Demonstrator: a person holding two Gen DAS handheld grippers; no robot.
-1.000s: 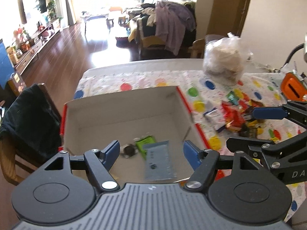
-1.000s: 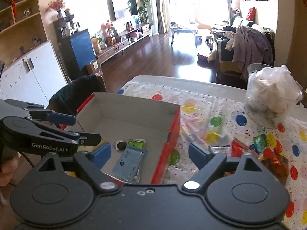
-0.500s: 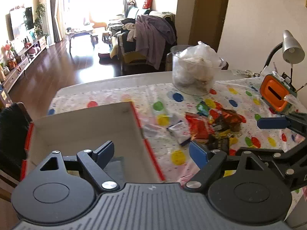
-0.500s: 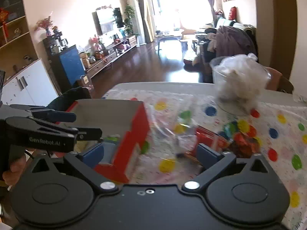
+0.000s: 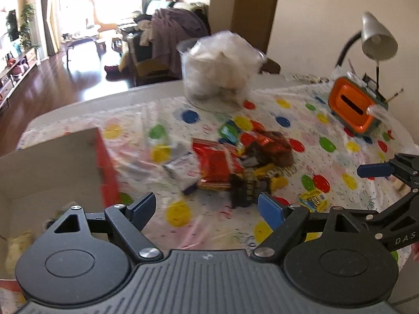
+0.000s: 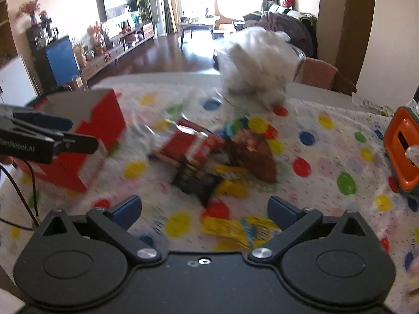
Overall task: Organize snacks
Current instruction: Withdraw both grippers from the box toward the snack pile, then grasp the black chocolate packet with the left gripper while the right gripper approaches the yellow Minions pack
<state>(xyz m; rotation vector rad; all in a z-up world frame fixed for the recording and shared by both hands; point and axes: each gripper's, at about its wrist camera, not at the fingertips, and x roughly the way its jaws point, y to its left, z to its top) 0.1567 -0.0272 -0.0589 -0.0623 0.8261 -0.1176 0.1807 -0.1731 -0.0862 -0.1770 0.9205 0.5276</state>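
Both tools have swung away from the red-sided cardboard box [image 5: 103, 162] since a second ago and now hang over the heap of crinkly red, brown and yellow snack packets [image 5: 235, 162] near the middle of the worktop [image 5: 340, 120], which wears a white cloth with coloured dots. Left tool [image 5: 207, 208] is released, nothing between its blue pads, which frame the near edge of the heap. Right tool [image 6: 204, 209] is spread wide and empty above a loose yellow packet [image 6: 230, 229]. Box stands at the worktop's left edge. Beyond the heap, toward the far edge, sits a clear plastic tub stuffed with white bags [image 5: 220, 73]; an orange box with a slot [image 5: 352, 104] and a grey desk lamp [image 5: 377, 39] occupy the far right corner.
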